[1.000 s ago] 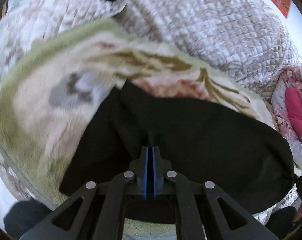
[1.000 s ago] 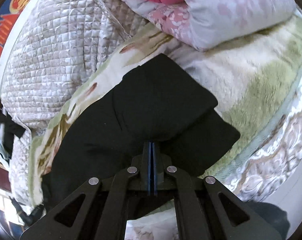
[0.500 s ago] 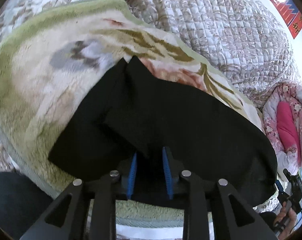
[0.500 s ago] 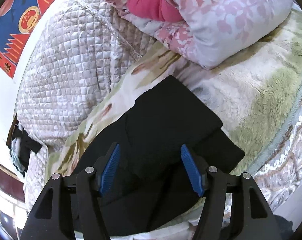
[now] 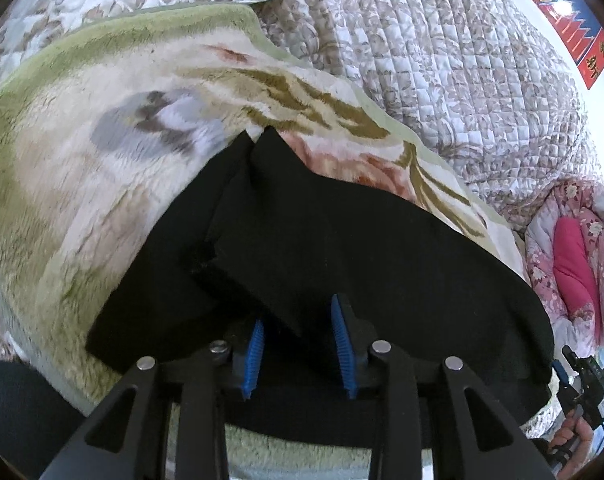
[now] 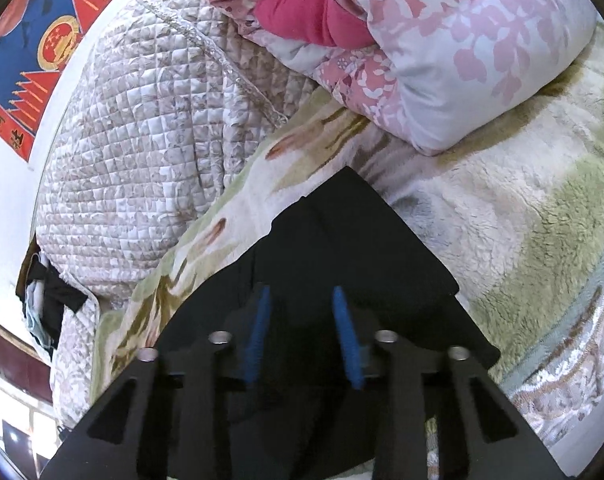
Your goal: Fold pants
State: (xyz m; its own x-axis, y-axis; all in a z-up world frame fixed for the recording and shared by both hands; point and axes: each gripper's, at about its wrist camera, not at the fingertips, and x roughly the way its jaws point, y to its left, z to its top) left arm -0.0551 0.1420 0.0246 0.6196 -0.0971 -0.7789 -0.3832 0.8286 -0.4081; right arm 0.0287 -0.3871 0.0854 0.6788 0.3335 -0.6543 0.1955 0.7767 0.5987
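Note:
The black pants (image 5: 342, 248) lie folded in layers on a plush floral blanket (image 5: 82, 168). In the left wrist view my left gripper (image 5: 298, 320) is open just above the near edge of the pants, with a folded corner lying between its blue pads but not gripped. In the right wrist view the pants (image 6: 362, 248) end in a pointed folded corner on the blanket (image 6: 522, 216). My right gripper (image 6: 302, 312) is open over that end and holds nothing.
A quilted beige cover (image 5: 442, 60) is bunched behind the blanket. A pink floral duvet (image 6: 442, 40) lies beyond the pants' right end. A red and blue wall poster (image 6: 34, 40) hangs behind. The other hand-held gripper (image 5: 586, 376) shows at lower right.
Both grippers were shut on the pants a second ago. They have opened, let the fabric drop onto the blanket and drawn back a little. The right jaws have since narrowed a little.

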